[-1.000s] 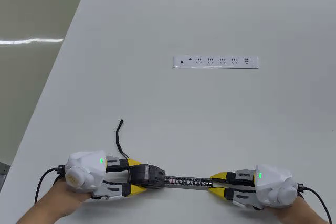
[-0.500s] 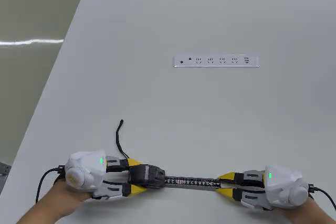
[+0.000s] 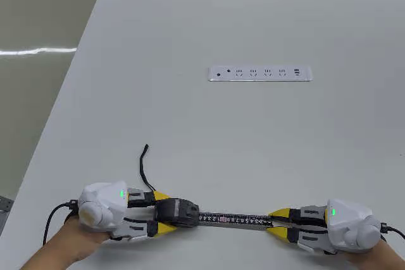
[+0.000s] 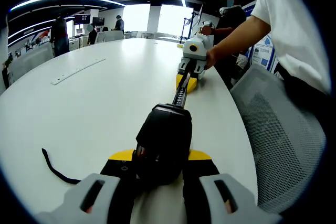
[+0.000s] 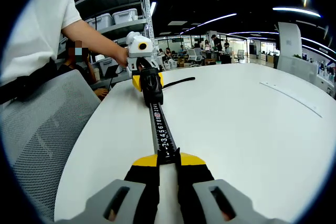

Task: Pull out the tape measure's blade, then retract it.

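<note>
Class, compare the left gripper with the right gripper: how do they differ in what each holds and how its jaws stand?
The left gripper clamps the black case, while the right gripper pinches the blade at its end. The left gripper's jaws stand wide around the case; the right gripper's jaws are nearly together. Both are shut, facing each other low over the white table.

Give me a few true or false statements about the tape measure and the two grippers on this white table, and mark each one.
1. The left gripper is shut on the tape measure case. True.
2. The blade is fully wound into the case. False: it stretches from the case to the right gripper.
3. The right gripper is shut on the blade's free end. True.
4. The power strip lies between the two grippers. False: it lies farther out on the table, apart from both.
</note>
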A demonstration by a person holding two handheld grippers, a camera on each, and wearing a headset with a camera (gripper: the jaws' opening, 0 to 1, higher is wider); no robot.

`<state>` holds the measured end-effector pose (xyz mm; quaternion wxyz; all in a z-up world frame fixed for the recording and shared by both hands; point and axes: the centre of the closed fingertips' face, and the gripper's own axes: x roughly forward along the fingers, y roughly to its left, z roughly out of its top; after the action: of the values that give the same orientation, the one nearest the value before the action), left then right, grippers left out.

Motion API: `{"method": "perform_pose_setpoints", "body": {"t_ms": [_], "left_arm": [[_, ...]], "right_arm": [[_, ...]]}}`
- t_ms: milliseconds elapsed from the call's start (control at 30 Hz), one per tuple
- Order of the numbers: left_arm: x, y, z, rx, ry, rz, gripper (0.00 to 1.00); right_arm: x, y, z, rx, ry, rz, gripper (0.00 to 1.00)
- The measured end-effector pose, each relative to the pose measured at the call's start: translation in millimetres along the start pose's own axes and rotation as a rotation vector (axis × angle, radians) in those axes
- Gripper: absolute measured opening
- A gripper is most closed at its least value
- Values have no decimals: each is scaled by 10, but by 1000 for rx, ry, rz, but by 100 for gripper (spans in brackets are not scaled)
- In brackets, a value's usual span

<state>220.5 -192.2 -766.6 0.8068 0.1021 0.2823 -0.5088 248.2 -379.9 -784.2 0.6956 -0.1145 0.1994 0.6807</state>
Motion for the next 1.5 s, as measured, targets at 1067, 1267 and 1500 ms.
{"method": "perform_pose_setpoints", "body": {"t_ms": [1067,1267,1500], "left_arm": [[2,0,3,-5,5,0,30],[2,-2,3,-6,4,0,30],[6,3,3,-7,5,0,30]], "right_arm": [[-286,-90,-131,25,9,-26,9],[-370,-105,-153,36,7,-31,9],[-417,-132,-185,46,6,-39,9]]}}
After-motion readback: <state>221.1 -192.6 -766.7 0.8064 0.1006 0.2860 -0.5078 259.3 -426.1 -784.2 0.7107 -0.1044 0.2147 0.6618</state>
